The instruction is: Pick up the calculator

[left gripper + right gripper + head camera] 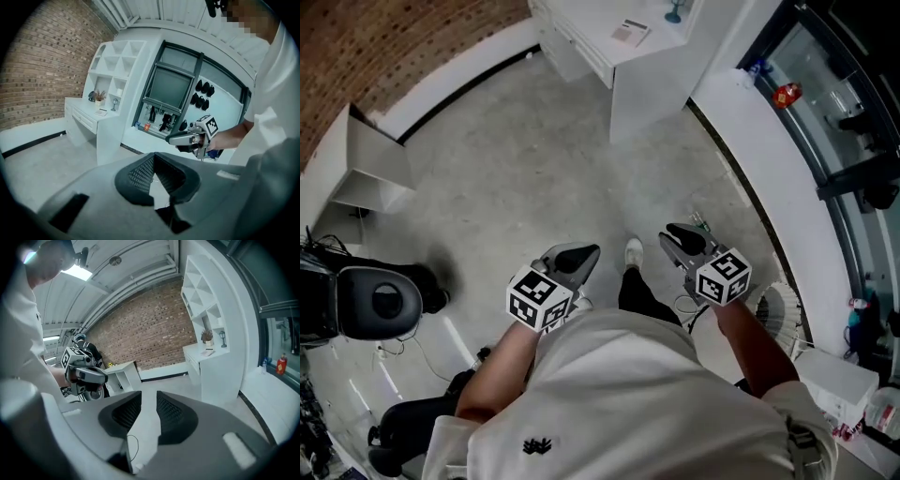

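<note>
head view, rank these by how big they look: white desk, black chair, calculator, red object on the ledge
1. white desk
2. black chair
3. calculator and red object: they look about alike, too close to rank. Both are far from the camera.

free: floor [534, 159] ahead | blocked: white desk [623, 70] beyond, curved ledge [769, 159] right, black chair [375, 300] left

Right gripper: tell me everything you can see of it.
The right gripper is grey plastic by its look, with dark ribbed pads and a black-and-white marker cube at its rear. The person's right hand holds it above the concrete floor, pointing forward and slightly down. Its jaws stand apart, with nothing held between them.
</note>
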The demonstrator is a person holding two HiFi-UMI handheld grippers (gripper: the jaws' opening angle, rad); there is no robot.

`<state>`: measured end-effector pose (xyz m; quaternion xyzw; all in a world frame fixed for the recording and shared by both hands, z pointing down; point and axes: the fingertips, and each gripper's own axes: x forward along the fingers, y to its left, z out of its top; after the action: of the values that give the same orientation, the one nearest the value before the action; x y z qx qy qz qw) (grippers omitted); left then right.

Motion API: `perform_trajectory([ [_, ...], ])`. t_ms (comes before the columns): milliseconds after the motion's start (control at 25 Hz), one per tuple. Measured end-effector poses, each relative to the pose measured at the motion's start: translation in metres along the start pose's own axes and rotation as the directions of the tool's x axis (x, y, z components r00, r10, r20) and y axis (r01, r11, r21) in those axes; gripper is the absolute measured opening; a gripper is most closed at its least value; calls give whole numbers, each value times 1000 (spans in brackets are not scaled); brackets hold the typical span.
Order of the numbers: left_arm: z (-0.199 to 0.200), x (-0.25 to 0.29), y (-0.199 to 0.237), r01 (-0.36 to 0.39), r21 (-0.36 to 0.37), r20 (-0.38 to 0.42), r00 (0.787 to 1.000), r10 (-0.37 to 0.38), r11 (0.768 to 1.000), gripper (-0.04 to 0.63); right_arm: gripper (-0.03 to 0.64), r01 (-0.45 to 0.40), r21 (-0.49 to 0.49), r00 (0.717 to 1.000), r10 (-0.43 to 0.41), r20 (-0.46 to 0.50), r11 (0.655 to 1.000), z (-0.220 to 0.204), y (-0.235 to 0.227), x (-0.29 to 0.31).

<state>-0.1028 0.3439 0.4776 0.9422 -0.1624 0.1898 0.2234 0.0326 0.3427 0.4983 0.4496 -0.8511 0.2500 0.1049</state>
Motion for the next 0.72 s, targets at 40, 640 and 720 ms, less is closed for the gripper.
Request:
perform_trajectory([
  [40, 12, 9, 6, -10, -7, 2, 1000, 10, 1000, 6, 115, -9, -10, 1000, 9, -1, 1000, 13, -14, 7],
  [640, 148, 125, 96, -114, -12, 47, 992, 115, 993, 6, 115, -122, -67, 992, 122, -6, 990, 129, -198, 92],
  [720, 157, 130, 119, -114, -31, 57, 992, 116, 993, 6, 115, -118, -68, 993, 118, -6, 991, 142, -211, 112],
])
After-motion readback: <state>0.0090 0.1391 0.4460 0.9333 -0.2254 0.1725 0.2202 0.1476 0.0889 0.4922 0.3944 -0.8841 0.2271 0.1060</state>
